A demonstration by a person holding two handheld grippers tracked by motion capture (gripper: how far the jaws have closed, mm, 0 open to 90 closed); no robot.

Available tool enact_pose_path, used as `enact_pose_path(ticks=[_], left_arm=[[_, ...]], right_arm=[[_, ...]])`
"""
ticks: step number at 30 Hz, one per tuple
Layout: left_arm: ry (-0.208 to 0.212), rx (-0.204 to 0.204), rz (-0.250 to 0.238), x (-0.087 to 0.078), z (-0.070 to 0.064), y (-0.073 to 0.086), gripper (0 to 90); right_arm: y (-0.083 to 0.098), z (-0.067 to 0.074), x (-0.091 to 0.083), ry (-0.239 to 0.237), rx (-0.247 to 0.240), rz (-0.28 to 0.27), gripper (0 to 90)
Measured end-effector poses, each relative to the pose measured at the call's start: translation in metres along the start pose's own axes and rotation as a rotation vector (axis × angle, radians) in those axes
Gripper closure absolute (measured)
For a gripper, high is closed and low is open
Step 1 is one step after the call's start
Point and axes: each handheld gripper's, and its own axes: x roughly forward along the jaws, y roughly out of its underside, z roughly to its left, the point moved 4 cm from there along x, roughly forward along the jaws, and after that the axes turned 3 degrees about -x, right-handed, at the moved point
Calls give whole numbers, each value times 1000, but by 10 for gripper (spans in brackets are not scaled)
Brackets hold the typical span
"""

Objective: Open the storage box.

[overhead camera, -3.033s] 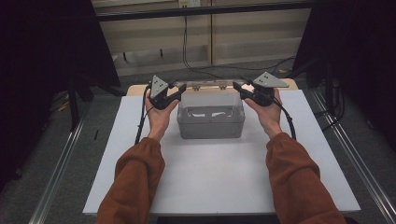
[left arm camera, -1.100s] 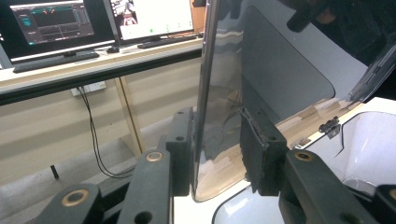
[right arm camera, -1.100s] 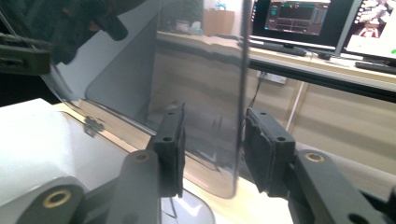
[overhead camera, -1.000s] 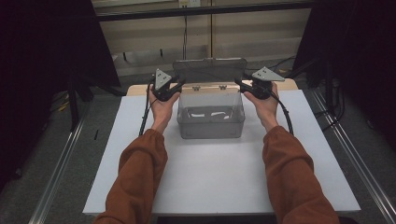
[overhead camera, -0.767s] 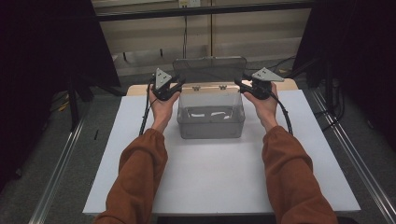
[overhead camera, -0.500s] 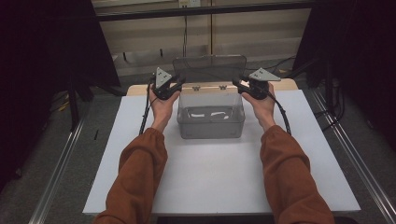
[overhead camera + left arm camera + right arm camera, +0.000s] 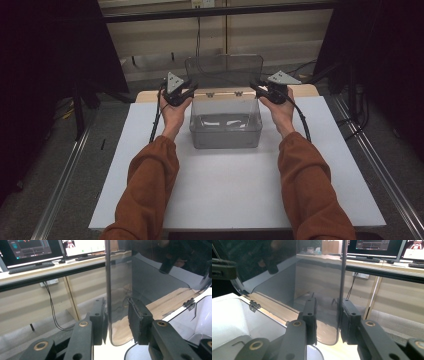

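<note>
A clear plastic box (image 7: 226,127) stands at the back of the white board. Its hinged lid (image 7: 223,70) stands upright behind it. My left gripper (image 7: 190,89) is shut on the lid's left edge and my right gripper (image 7: 255,87) on its right edge. In the left gripper view the lid's rim (image 7: 117,290) sits between the pads of the left gripper (image 7: 117,322). The right gripper (image 7: 328,320) has just been closing its jaws, and the lid's rim (image 7: 329,290) fills the gap between its pads. The box's open top (image 7: 232,315) lies below.
The white board (image 7: 225,190) stretches toward the person, whose orange sleeves rest over it. Small pale items (image 7: 220,121) lie in the box. A metal rail (image 7: 65,185) runs along each side of the table. A desk with monitors (image 7: 30,250) stands behind.
Three seconds ago the lid lay low on the box; it has since swung up to upright with both grippers on it. Over the last second hardly anything has shifted.
</note>
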Motion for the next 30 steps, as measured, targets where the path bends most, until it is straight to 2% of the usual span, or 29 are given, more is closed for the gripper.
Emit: enact_pose_path(ticks=[7, 8, 17, 21, 25, 30], left_arm=[[19, -7, 11, 7, -2, 7, 673], [16, 0, 16, 7, -2, 7, 668], [31, -18, 17, 10, 1, 7, 675], [30, -29, 11, 11, 0, 7, 676], [38, -29, 16, 11, 3, 7, 689], [42, -36, 16, 11, 3, 7, 697]], right_arm=[[0, -2, 1, -11, 3, 2, 710], [0, -2, 1, -13, -1, 4, 714], [-1, -3, 3, -7, 6, 6, 718], [0, -4, 5, -5, 5, 7, 703], [1, -2, 8, -7, 16, 13, 617], [4, -4, 7, -16, 19, 27, 648]])
